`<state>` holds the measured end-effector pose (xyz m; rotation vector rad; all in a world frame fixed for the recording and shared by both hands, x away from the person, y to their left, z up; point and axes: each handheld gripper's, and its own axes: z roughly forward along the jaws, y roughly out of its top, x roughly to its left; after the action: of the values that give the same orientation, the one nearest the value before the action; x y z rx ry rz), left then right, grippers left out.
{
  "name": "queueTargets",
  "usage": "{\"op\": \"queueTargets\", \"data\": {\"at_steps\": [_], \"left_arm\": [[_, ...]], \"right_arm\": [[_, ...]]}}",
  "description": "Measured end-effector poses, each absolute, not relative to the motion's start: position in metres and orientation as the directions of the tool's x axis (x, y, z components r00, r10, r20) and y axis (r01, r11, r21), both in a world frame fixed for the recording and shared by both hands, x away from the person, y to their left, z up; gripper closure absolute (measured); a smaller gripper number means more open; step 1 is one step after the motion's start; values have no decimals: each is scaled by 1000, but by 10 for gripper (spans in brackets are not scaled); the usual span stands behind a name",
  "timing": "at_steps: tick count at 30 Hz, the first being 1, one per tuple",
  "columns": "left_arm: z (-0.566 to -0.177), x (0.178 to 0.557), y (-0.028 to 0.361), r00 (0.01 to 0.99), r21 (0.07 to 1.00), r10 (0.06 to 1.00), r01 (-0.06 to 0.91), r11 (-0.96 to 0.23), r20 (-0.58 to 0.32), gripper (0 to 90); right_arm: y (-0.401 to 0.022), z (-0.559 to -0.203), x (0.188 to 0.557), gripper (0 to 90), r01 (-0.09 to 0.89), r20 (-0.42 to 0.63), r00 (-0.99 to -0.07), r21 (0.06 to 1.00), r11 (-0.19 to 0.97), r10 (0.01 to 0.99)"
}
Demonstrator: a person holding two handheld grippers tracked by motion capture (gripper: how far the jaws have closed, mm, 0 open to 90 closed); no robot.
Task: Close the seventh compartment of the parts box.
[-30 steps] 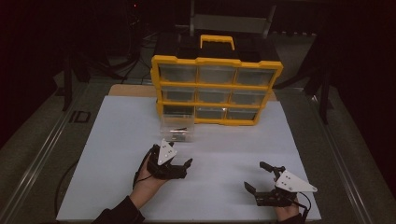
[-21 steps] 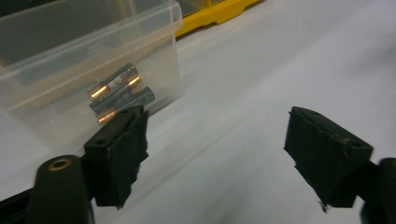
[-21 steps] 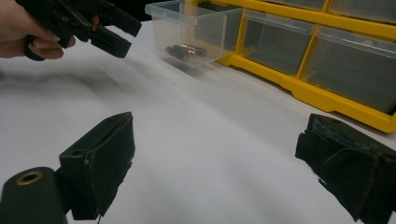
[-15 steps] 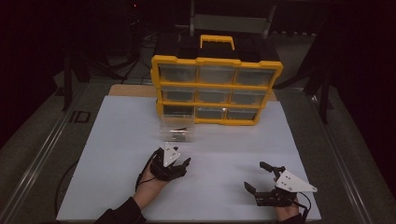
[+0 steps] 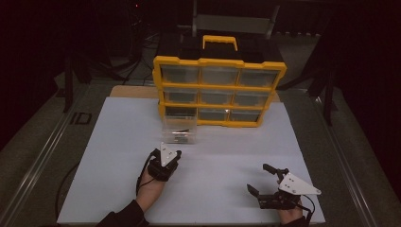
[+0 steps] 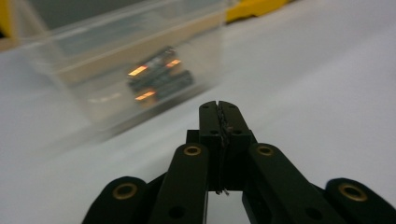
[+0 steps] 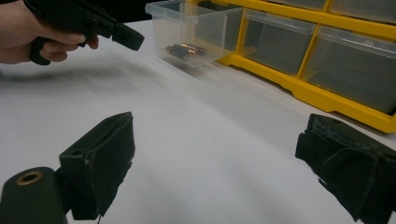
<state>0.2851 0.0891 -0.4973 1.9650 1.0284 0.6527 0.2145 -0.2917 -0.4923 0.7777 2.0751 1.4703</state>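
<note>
A clear plastic drawer [image 5: 178,129] stands on the white mat [image 5: 118,142] in front of the yellow organizer [image 5: 220,90], with dark batteries [image 6: 159,79] lying inside it [image 7: 184,50]. My left gripper [image 5: 165,152] points at the drawer [image 6: 116,60] from just short of it, jaws pressed together with nothing between them [image 6: 218,109]. My right gripper [image 5: 261,178] rests near the mat's front right corner, jaws wide apart and empty [image 7: 215,163]. In the right gripper view, the left gripper [image 7: 128,37] and the hand holding it sit at the top left.
The yellow organizer [image 7: 327,51] with several clear drawers stands at the back of the mat, one slot at its lower left vacant. Dark table surface and a metal rail [image 5: 42,161] border the mat on the left.
My left gripper has moved forward toward the clear drawer and turned to point at it. The right gripper has stayed put.
</note>
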Motion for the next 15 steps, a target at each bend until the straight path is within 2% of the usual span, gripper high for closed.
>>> {"op": "queueTargets", "data": {"at_steps": [4, 7, 15], "left_arm": [[-497, 288, 89, 521, 839, 850, 426, -339, 78, 885], [-498, 292, 89, 496, 836, 867, 454, -308, 50, 885], [-499, 298, 79, 447, 839, 891, 452, -304, 82, 885]], "right_arm": [[-292, -492, 215, 92, 175, -56, -724, 949, 262, 687], [-291, -493, 215, 92, 175, -57, -725, 949, 263, 687], [-291, -492, 215, 92, 175, -57, -724, 949, 263, 687]]}}
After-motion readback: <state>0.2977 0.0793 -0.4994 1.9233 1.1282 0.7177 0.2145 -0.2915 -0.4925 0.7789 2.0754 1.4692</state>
